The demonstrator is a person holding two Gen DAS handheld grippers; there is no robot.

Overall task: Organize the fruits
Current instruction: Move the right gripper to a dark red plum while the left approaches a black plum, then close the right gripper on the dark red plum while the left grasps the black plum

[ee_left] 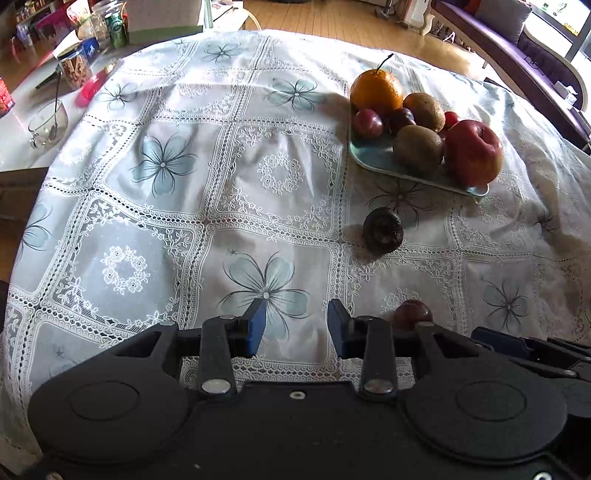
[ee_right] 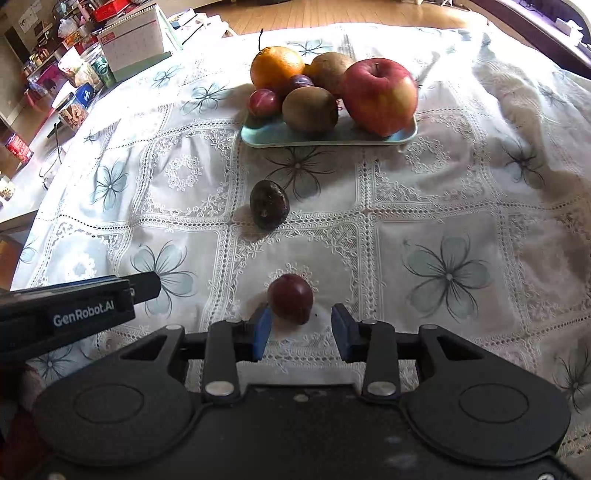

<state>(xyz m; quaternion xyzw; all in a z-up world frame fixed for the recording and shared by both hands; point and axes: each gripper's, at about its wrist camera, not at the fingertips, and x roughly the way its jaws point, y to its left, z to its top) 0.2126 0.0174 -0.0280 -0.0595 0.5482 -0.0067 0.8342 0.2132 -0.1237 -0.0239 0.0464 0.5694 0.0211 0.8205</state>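
Tablecloth (ee_right: 424,206) bears tray (ee_right: 266,138), perhaps two plums (ee_right: 290,298).

Bright daylight glares off the tablecloth (ee_right: 424,206), fruit shadows fall leftward, fisheye edges bend strongly.

The tablecloth (ee_right: 424,206) was lace-patterned cloth; the tray (ee_right: 258,134) looked glazed and smooth. The apple (ee_right: 380,94) shone glossy, the kiwi (ee_right: 310,109) looked matt and rough, the floor (ee_left: 332,14) polished wood.

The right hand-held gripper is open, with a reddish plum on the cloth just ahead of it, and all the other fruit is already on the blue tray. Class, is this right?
Not all: a dark fruit lies on the tablecloth before the blue tray, as the right wrist view shows. The right hand-held gripper is open, the reddish plum just ahead.
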